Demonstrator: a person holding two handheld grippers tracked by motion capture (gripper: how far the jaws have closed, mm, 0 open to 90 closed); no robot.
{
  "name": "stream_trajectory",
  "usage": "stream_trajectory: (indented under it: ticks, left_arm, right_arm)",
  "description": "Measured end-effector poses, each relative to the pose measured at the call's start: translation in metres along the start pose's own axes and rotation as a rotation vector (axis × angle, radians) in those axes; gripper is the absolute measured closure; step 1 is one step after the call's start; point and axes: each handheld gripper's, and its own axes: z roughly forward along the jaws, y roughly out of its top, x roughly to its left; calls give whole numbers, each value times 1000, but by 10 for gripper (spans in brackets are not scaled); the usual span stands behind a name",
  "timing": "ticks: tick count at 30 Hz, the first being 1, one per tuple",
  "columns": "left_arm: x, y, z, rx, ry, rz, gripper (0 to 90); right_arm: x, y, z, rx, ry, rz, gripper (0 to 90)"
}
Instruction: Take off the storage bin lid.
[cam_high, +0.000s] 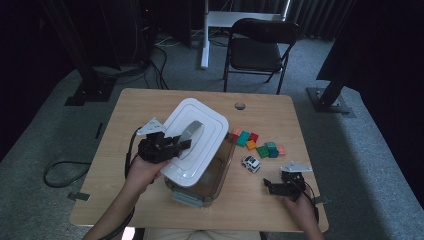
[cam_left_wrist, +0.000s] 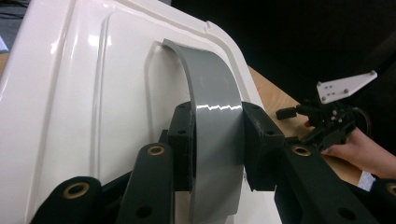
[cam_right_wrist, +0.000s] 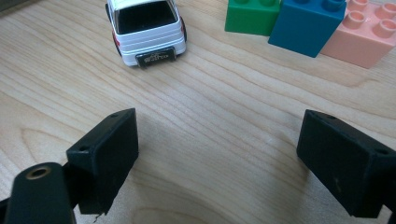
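A white lid (cam_high: 192, 140) with a grey arched handle (cam_high: 190, 132) is tilted up above a clear brown box (cam_high: 215, 175) at the table's middle. My left gripper (cam_high: 184, 144) is shut on that grey handle (cam_left_wrist: 215, 135), a pad pressed on each side of it, with the white lid (cam_left_wrist: 70, 116) behind. My right gripper (cam_high: 268, 187) rests low on the table at the front right, open with only bare wood between its jaws (cam_right_wrist: 217, 154). A small white toy car (cam_right_wrist: 145, 29) stands just ahead of it, also in the high view (cam_high: 251, 163).
Several coloured bricks (cam_high: 257, 144) lie on the wooden table (cam_high: 150, 107) to the right of the box, with green (cam_right_wrist: 253, 16), blue (cam_right_wrist: 308, 25) and pink (cam_right_wrist: 369, 35) ones close ahead of the right gripper. A dark folding chair (cam_high: 257, 47) stands beyond the far edge.
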Motion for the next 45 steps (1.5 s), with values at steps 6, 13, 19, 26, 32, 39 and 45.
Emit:
stream_trajectory:
  ticks: [6,13,19,26,32,39,45]
  left_arm:
    - [12,0,-11,-27,34,-19,689]
    - [30,-4,-25,-53,78,-55,690]
    - [49,-10,-37,-77,122,-101,691]
    - [76,-23,-48,-86,192,-160,691]
    - [89,-33,-53,-90,206,-190,691]
    - [111,-63,-46,-94,201,-252,691]
    - [123,-83,-33,-73,187,-301,691]
  right_arm:
    - [0,0,0,0,0,1,124]
    - [0,0,0,0,0,0,123]
    - [0,0,0,-1,0,-2,124]
    - [0,0,0,-1,0,0,124]
    - [0,0,0,-1,-3,2,124]
    - [0,0,0,-1,-3,3,124]
    - [0,0,0,-1,-3,2,124]
